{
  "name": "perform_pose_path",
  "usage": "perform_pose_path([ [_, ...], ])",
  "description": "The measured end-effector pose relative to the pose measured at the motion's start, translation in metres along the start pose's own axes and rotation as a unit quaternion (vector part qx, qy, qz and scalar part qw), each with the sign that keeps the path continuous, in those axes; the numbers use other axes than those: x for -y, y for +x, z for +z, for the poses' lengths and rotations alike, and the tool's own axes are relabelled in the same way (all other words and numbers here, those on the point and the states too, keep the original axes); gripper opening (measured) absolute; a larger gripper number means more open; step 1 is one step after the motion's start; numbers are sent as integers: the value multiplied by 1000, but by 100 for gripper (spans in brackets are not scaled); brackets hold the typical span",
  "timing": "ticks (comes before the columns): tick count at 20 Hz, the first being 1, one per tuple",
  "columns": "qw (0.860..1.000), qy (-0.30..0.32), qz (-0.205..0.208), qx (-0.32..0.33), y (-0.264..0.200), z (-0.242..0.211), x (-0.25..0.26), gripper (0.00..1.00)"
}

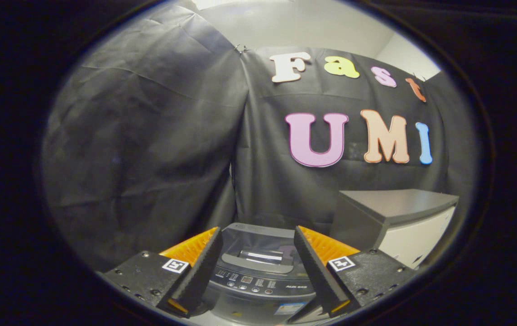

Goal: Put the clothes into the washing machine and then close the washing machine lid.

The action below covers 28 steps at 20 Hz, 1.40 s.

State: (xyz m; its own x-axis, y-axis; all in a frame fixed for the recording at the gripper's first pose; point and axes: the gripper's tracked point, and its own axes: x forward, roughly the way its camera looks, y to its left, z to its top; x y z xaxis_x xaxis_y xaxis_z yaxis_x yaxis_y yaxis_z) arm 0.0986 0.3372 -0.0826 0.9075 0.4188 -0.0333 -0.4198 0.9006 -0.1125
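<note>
The washer (258,253) panel's print, between the spread, empty fingers of the gripper (257,229), is too small to read. A square coded marker (175,265) sits on each finger.

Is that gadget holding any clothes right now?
No, the gripper is open, its fingers spread apart with nothing between them, above the washing machine.

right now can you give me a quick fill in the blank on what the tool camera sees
1. The tool has its fingers ____, with nothing held between them.
2. Seen in the gap between the fingers is the top of a ____, with a control panel of buttons along its near edge.
3. The washing machine lid lies ____.
4. Beside the machine stands a cabinet with a grey top and ____ sides.

Missing words: open; washing machine; closed; white
</note>
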Motion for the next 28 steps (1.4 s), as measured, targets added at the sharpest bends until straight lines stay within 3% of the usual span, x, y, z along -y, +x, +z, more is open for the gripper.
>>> perform_pose_path([
  [7,999,-30,-28,24,-36,46,44,96],
  [17,998,35,-44,14,-80,64,118,96],
  [22,994,40,-95,29,-97,71,172,97],
  [28,992,26,-118,44,-107,70,207,97],
])
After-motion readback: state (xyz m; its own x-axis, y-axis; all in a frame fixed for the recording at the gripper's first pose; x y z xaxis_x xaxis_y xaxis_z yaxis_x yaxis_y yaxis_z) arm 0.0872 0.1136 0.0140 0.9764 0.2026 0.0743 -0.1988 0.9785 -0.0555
